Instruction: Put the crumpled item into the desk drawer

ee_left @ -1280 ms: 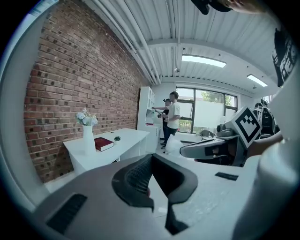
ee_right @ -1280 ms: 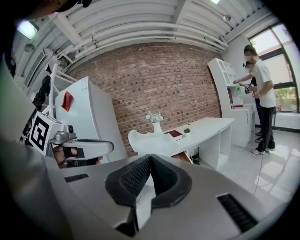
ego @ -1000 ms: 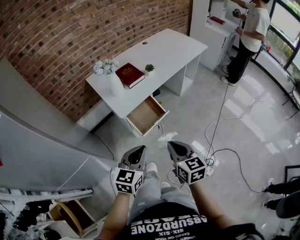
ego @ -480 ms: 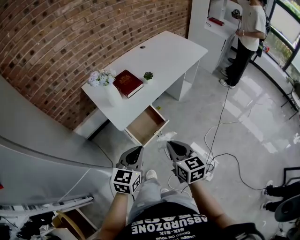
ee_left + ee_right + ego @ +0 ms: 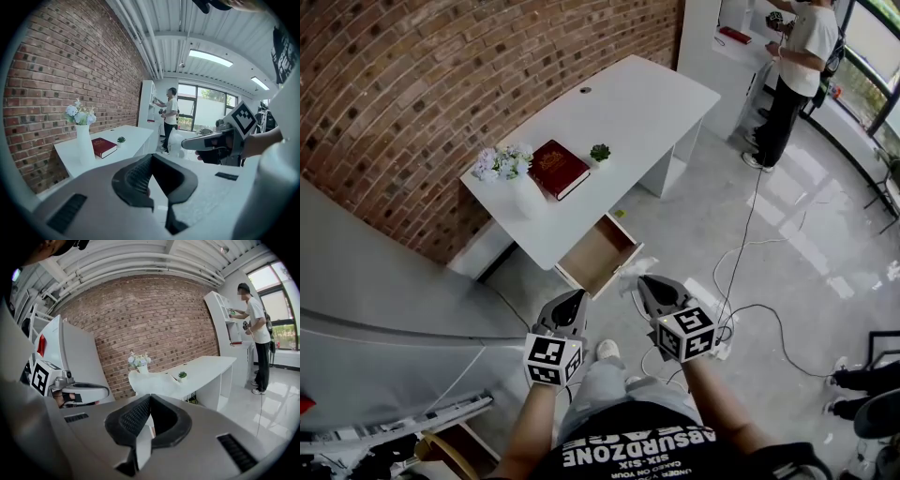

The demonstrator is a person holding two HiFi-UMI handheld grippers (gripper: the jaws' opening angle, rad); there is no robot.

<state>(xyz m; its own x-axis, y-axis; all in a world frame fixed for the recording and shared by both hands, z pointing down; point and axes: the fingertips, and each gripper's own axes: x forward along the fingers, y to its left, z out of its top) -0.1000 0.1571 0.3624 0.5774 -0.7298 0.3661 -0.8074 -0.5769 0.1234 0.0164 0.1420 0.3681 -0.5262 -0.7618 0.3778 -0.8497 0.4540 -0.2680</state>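
Our right claw (image 5: 149, 397) is closed on the crumpled item (image 5: 152, 380). A thin white strip of it is pinched between the 2 dark pads, and the rest bunches up beyond the tips. In the head view the white crumpled item (image 5: 636, 272) sticks out past the right claw (image 5: 645, 281), above the floor (image 5: 769, 244).

Our left claw (image 5: 151, 157) has its tips together and grips nothing; only floor shows through the loop between its pads. It sits just to the left of the right claw, the 2 apart, with the left claw (image 5: 572, 302) slightly nearer to us.

The drawer (image 5: 598, 255) stands pulled out just ahead of both claws, near the crumpled item but not touching it. We see only its wooden bottom inside.

Beyond the drawer, the white worktop (image 5: 628, 112) carries 1 red book (image 5: 559, 167), 1 vase of flowers (image 5: 511, 169) and 1 small plant (image 5: 600, 152).
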